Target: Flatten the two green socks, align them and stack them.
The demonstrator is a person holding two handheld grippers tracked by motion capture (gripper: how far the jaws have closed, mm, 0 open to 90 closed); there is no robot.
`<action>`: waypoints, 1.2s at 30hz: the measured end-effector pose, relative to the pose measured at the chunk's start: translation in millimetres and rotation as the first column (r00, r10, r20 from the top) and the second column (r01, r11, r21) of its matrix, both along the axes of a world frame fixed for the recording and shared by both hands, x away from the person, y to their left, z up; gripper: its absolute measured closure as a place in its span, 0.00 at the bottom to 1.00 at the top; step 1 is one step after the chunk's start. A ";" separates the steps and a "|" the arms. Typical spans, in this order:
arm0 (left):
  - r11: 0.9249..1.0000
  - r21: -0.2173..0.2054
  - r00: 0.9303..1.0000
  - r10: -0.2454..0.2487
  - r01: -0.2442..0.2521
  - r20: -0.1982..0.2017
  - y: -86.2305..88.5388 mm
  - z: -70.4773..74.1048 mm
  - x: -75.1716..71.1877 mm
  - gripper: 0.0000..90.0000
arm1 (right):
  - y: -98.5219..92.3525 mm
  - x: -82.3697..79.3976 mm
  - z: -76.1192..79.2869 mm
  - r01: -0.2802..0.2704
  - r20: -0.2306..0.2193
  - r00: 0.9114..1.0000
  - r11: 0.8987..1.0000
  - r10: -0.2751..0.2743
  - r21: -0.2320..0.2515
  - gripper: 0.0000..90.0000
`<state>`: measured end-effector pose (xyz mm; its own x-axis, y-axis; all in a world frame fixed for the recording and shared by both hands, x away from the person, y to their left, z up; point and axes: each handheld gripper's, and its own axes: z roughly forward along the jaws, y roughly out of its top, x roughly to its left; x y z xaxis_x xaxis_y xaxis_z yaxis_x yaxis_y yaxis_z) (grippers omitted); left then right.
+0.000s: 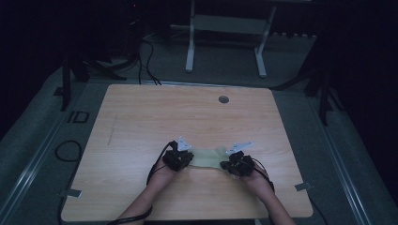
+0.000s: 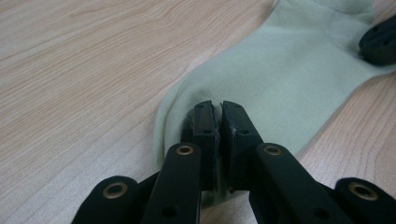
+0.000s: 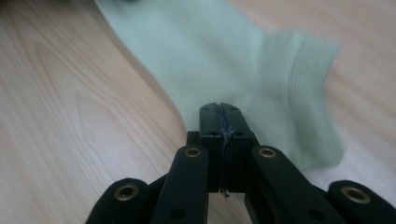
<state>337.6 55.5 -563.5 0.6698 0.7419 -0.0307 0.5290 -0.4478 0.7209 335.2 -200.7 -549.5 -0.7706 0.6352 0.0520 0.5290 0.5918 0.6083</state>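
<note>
Left jaws: pressed almost together on a fold of fabric at one end of a pale green sock (image 2: 280, 79); the left gripper (image 2: 218, 109) is seen pinching it there.
Right jaws: closed tight on the sock's edge near the ribbed cuff, as seen in the right gripper view at the right gripper (image 3: 219, 109).
Sock position: laid flat on the worktop (image 1: 141, 122), near its front edge, stretched between the two grippers.
Step in hand: judged to be a spreading or straightening of the sock.
Good practice: the ends are best drawn apart evenly and kept low, so that the fabric is flattened without being pulled from either pinch; only a thin fold is held on the left, so slipping is a risk.
Count: one sock, two grippers, two hands, one worktop.
</note>
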 end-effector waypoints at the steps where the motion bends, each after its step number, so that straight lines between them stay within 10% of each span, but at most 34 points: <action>1: 1.000 0.002 1.000 -0.001 0.001 0.002 0.4 -0.2 -0.3 0.94 | -2.6 0.2 -1.0 0.008 -0.010 1.000 1.000 -0.008 0.022 0.99; 15: 0.998 -0.054 1.000 -0.024 0.024 -0.014 1.9 2.4 -3.9 0.83 | -6.9 2.0 6.4 0.004 -0.013 1.000 0.999 -0.004 0.041 0.93; 19: 0.994 -0.104 0.999 -0.020 0.023 0.036 14.1 15.9 -11.4 0.52 | -8.9 4.7 19.1 0.010 0.016 1.000 0.997 -0.011 0.072 0.82; 29: 0.984 -0.177 0.995 0.011 0.006 0.097 39.3 24.7 -22.6 0.30 | -14.9 17.0 28.7 0.048 0.055 0.997 0.991 -0.056 0.128 0.18; 36: 0.981 -0.195 0.993 0.022 0.001 0.112 44.0 25.9 -27.7 0.15 | -14.8 17.6 36.2 0.026 0.093 0.995 0.982 -0.044 0.186 0.15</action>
<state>309.9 99.5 -537.6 0.6695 0.7361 -0.0997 0.4430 -0.2879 0.8490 352.8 -215.5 -513.3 -0.7553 0.6480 0.0977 0.4809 0.4468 0.7544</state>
